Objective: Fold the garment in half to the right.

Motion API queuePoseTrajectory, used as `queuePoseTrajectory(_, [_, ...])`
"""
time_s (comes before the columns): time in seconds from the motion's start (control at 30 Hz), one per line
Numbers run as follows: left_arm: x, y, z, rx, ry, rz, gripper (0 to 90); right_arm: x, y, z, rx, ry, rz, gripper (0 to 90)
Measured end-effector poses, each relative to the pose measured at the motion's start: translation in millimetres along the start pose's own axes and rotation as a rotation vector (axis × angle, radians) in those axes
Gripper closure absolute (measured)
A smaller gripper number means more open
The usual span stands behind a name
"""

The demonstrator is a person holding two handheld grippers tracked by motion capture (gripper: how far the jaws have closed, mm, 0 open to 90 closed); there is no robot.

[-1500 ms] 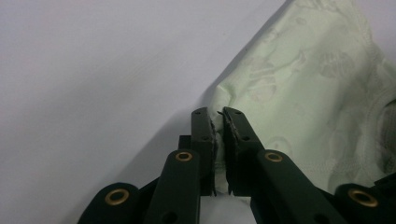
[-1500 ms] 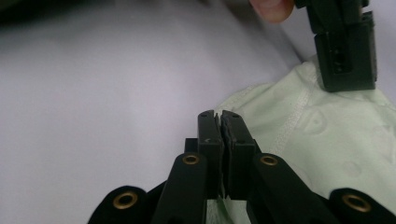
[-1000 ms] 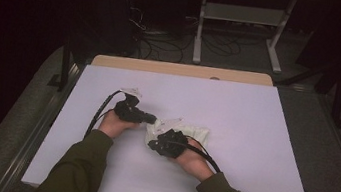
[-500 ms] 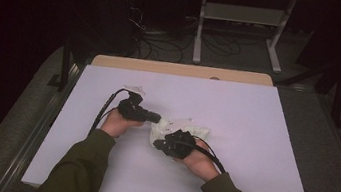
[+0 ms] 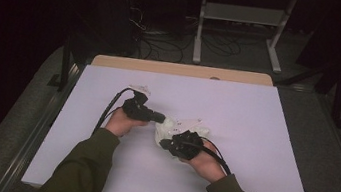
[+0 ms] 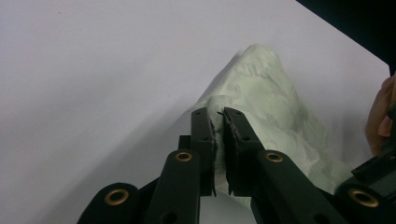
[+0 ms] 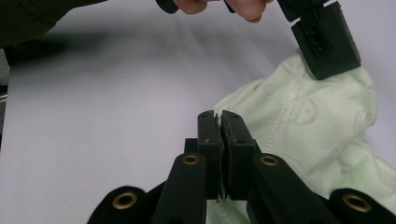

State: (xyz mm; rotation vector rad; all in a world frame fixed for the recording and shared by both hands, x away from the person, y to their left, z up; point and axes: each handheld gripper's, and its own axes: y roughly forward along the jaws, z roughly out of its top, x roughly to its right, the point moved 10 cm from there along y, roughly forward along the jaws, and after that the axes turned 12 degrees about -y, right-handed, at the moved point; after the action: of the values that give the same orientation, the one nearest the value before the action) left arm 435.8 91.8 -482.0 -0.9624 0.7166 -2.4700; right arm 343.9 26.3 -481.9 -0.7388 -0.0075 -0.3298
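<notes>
Since a second ago your right hand-held gripper (image 5: 170,143) has slid a little toward the near edge of the worktop (image 5: 263,139), dragging its corner of the pale green cloth (image 5: 185,128) with it, while your left hand-held gripper (image 5: 161,118) has kept its place. Both are clamped on the cloth: in the left gripper view the jaws pinch a raised fold of fabric (image 6: 218,105), and in the right gripper view the jaws are pressed together over a thin edge beside the stitched hem (image 7: 287,105). The cloth lies bunched near the middle of the worktop, between your two hands, with most of its bulk to the right of the left hand-held gripper and beyond the right one. Its long axis looks to run from the left grip toward the right edge. Both hands are on it, so neither has further to reach. You have bare worktop on every side, widest toward the right edge and far corners, should you want to draw the cloth out flat.
</notes>
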Motion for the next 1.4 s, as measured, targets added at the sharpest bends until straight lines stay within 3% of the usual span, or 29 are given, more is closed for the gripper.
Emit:
queuePoseTrajectory(0.57, [13.6, 12.9, 11.0, -0.020, 0.027, -0.023, 83.1, 6.8, -17.9, -13.4, 0.015, 0.052, -0.017, 86.1])
queuePoseTrajectory(1.4, [34.1, 40.9, 24.9, -0.080, 0.062, -0.035, 81.9, 15.3, -40.6, -38.1, 0.012, 0.091, -0.044, 85.1])
